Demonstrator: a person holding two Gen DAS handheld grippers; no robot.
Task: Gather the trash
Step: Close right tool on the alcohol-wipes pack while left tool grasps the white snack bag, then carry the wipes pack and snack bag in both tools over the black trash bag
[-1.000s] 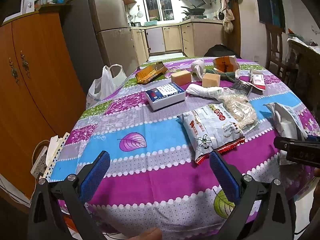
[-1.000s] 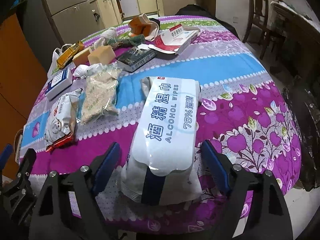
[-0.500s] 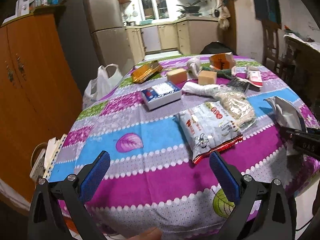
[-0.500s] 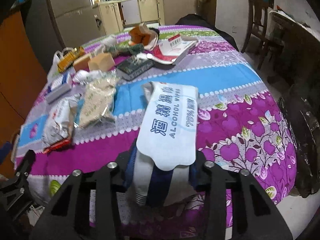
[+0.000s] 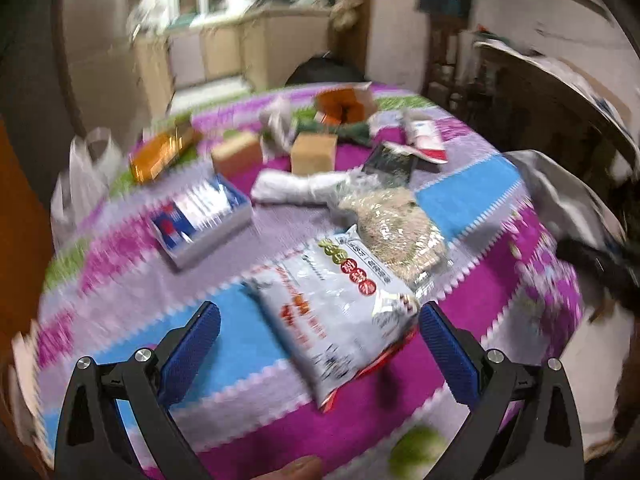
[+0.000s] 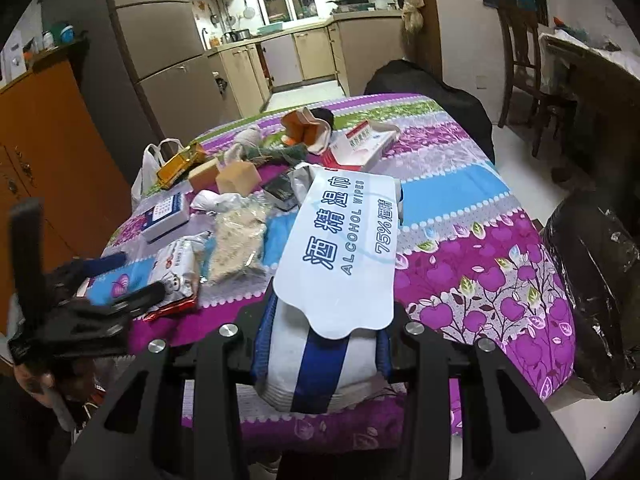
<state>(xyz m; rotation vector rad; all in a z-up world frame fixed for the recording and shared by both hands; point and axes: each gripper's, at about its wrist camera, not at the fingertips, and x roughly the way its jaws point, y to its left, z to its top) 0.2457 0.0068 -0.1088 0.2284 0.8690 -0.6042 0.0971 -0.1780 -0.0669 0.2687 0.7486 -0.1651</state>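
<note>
My right gripper (image 6: 324,344) is shut on a white alcohol wipes pack (image 6: 340,252) and holds it lifted above the table's near edge. My left gripper (image 5: 320,344) is open and empty, its blue pads either side of a white and red snack bag (image 5: 336,300) on the table. The left gripper also shows at the left of the right wrist view (image 6: 80,300). A clear bag of grains (image 5: 392,220) lies just behind the snack bag. The left wrist view is blurred by motion.
The round table has a purple, blue and grey cloth (image 6: 480,248). On it lie a blue and white box (image 5: 200,216), two tan blocks (image 5: 312,152), an orange packet (image 5: 160,152), a red and white box (image 6: 360,144). A black trash bag (image 6: 592,288) stands right of the table.
My right gripper has shut on the wipes pack and lifted it off the table. My left gripper has moved forward and right toward the snack bag, still open.
</note>
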